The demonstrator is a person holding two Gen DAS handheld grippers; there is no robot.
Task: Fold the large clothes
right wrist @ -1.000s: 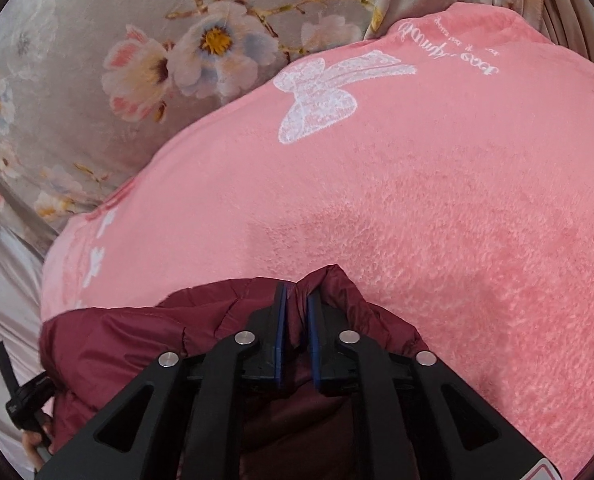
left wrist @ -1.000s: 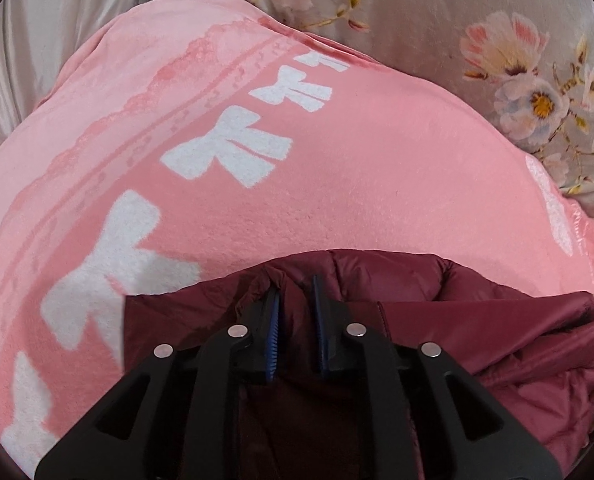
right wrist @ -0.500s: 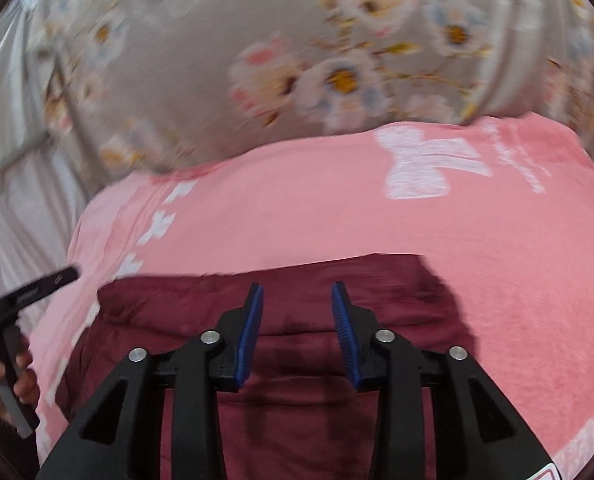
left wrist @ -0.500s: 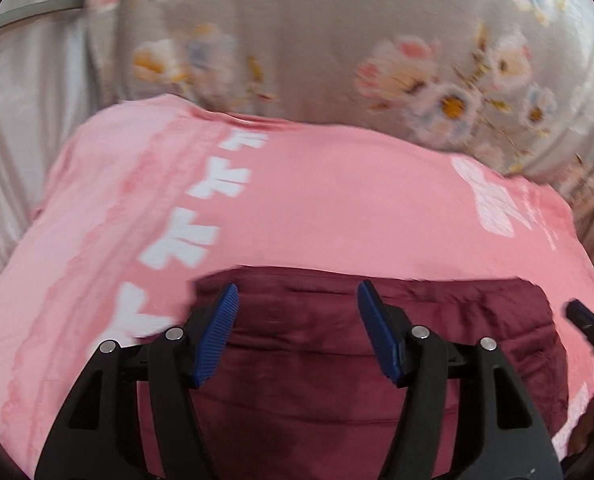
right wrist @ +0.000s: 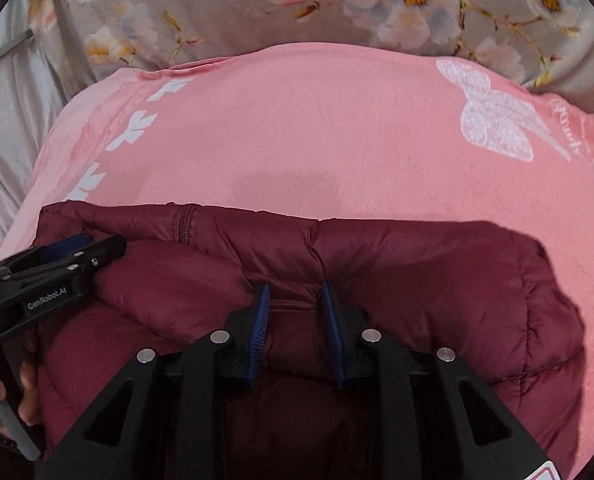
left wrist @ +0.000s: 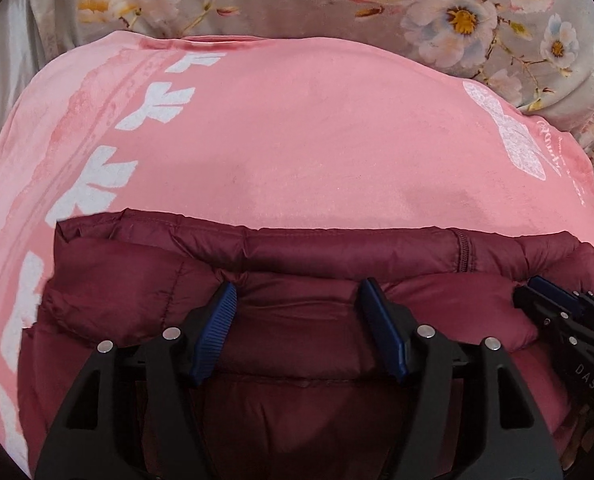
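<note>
A dark red puffer jacket [left wrist: 337, 248] lies folded in a thick bundle on a pink blanket [left wrist: 297, 120]; its far edge runs straight across both views. My left gripper [left wrist: 297, 300] hovers over the bundle's middle, jaws wide and still opening, only loose fabric beneath the blue pads. In the right wrist view the jacket [right wrist: 417, 264] fills the lower half. My right gripper [right wrist: 295, 304] stands over it with jaws narrowly apart and closing, a small ridge of fabric between the pads, not pinched. Each gripper shows in the other's view: right gripper [left wrist: 553, 300], left gripper [right wrist: 77, 252].
The pink blanket [right wrist: 297, 140] has white bow and butterfly prints and lies on a grey floral bedsheet [right wrist: 217, 4], which shows beyond it. A person's hand [right wrist: 1, 400] holds the left gripper's handle at the left edge. Pale plain fabric lies at the far left.
Both grippers were shut on the jacket's edge; they let go, their jaws parted, and they drew back. The jacket now lies folded, its far edge straight. The right jaws have narrowed again.
</note>
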